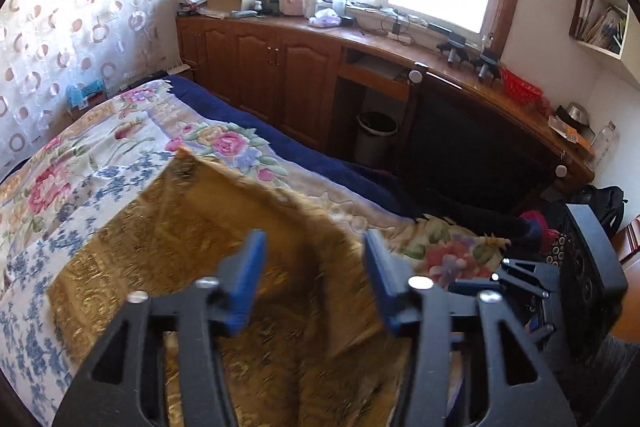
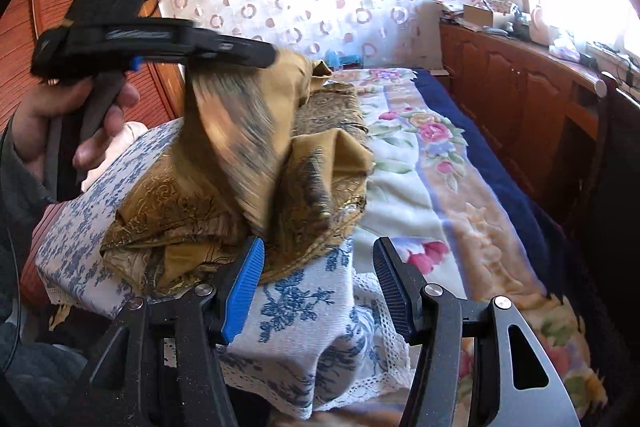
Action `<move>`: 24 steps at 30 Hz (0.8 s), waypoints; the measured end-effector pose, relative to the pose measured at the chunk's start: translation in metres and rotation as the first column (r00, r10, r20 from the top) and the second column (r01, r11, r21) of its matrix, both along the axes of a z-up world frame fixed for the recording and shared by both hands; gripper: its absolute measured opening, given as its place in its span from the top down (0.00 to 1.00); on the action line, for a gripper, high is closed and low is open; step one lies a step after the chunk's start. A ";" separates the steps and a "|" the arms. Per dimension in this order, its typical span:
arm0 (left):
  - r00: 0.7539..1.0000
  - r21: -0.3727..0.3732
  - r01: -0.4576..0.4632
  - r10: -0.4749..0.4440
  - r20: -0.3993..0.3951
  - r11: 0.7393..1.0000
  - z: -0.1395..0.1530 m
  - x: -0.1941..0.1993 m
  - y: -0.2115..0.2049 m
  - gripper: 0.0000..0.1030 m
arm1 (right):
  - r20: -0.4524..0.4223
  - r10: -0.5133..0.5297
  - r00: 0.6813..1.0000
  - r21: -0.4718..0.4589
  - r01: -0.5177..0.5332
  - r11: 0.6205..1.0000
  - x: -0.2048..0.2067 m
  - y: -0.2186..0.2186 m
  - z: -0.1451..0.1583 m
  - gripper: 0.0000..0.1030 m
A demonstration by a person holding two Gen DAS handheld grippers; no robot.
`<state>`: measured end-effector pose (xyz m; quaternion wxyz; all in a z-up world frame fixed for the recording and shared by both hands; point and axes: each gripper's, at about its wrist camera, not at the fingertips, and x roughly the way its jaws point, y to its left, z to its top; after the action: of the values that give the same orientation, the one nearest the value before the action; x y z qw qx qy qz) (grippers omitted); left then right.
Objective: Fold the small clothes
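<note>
The gold patterned cloth lies rumpled on a blue-and-white floral cover on the bed, filling the lower middle of the left wrist view. The left claw stands wide above it, with a blurred fold of cloth between its blue fingers; no pad can be seen pressing on it. In the right wrist view the right claw is open and empty at the lower centre, beside the cloth's near edge.
</note>
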<state>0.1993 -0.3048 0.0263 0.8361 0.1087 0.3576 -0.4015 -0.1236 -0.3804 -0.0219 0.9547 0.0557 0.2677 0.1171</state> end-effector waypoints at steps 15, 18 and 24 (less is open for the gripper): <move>0.981 0.040 -0.193 0.194 -0.014 0.980 -0.061 -0.033 0.121 0.24 | 0.079 -0.023 0.997 -0.014 0.024 1.000 0.031 0.011 0.022 0.43; 0.976 0.052 -0.208 0.210 -0.047 0.977 -0.078 -0.043 0.132 0.24 | 0.093 -0.071 0.993 -0.054 0.077 0.996 0.041 0.014 0.024 0.43; 0.976 0.009 -0.206 0.206 -0.075 0.978 -0.090 -0.068 0.148 0.24 | 0.118 -0.120 0.986 -0.056 0.127 0.990 0.038 0.007 0.035 0.43</move>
<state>0.1315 -0.1568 -0.0637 0.8591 0.0563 0.3985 -0.3161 -0.0855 -0.3730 0.0132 0.9752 0.0352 0.2122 0.0520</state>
